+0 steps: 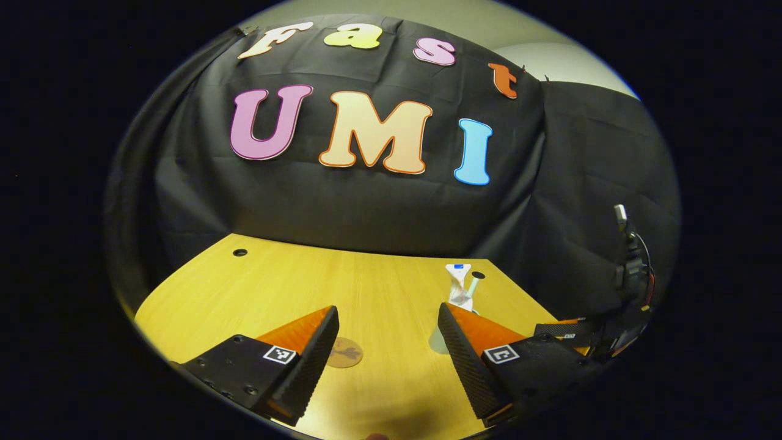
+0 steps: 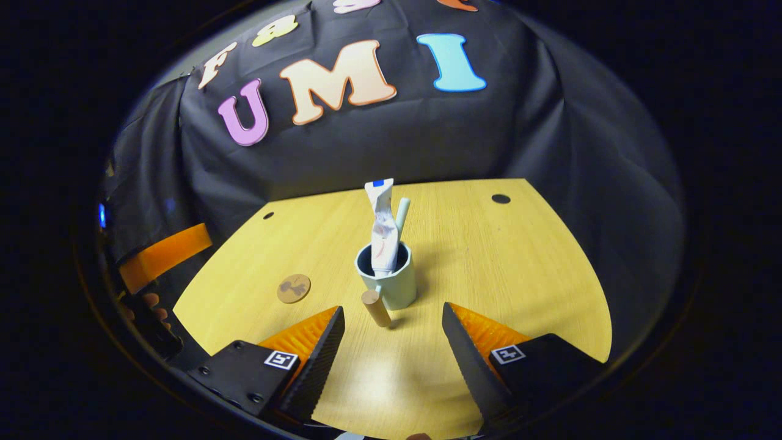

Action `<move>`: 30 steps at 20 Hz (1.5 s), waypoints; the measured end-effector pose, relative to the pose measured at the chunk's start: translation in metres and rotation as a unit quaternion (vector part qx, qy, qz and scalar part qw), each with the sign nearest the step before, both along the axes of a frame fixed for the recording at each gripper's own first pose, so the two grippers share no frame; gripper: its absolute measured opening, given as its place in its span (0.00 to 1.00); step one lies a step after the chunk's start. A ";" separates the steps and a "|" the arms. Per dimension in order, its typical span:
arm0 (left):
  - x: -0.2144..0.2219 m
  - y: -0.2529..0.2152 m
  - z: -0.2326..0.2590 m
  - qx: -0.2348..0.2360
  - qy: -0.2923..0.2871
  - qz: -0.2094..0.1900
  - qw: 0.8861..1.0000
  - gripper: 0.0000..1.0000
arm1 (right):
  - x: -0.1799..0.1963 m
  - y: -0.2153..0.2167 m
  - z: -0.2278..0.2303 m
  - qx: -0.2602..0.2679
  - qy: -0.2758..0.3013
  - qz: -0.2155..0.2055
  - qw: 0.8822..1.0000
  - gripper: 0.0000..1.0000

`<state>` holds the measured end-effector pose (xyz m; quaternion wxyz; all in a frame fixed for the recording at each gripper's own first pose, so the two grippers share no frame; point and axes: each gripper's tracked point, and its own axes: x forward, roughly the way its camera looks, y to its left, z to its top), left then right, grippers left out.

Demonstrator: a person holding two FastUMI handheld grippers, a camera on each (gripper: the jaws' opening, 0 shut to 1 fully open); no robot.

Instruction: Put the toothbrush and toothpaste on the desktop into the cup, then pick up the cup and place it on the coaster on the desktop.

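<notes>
Wooden desktop [image 2: 519,275] bears cup [image 2: 391,278] holding toothpaste [image 2: 383,226], lettering unreadable; both grippers [image 1: 388,342] [image 2: 391,345] gape empty

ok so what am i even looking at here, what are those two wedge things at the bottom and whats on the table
Those wedges are the two fingers of a handheld gripper; a person holds one in each hand. Each picture comes from a fisheye camera riding on one gripper, looking forward along its fingers.

In the right gripper view, the right gripper is open and holds nothing. Ahead on the wooden table stands a cup with a wooden handle, with the toothpaste and toothbrush standing in it. The round coaster lies apart, to its left.

In the left gripper view, the left gripper is open too, also empty.
</notes>
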<state>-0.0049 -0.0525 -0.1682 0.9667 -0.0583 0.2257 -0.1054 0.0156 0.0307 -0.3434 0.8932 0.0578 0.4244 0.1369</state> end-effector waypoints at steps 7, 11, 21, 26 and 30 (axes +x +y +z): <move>-0.003 0.072 0.000 0.033 -0.008 0.018 0.999 0.95 | 0.015 0.035 -0.037 -0.051 0.092 0.000 0.994 0.99; -0.002 0.106 -0.009 0.033 0.002 0.040 0.999 0.95 | 0.029 0.043 -0.061 -0.069 0.142 -0.011 0.987 0.98; 0.000 0.143 -0.019 0.025 0.013 0.059 0.998 0.95 | 0.042 0.046 -0.108 -0.110 0.212 -0.027 0.971 0.99; 0.004 0.148 -0.023 0.021 0.012 0.061 0.998 0.95 | 0.042 0.046 -0.117 -0.117 0.247 -0.026 0.962 0.98; 0.006 0.159 -0.024 0.023 0.011 0.068 0.997 0.95 | 0.035 0.043 -0.122 -0.130 0.259 -0.015 0.957 0.84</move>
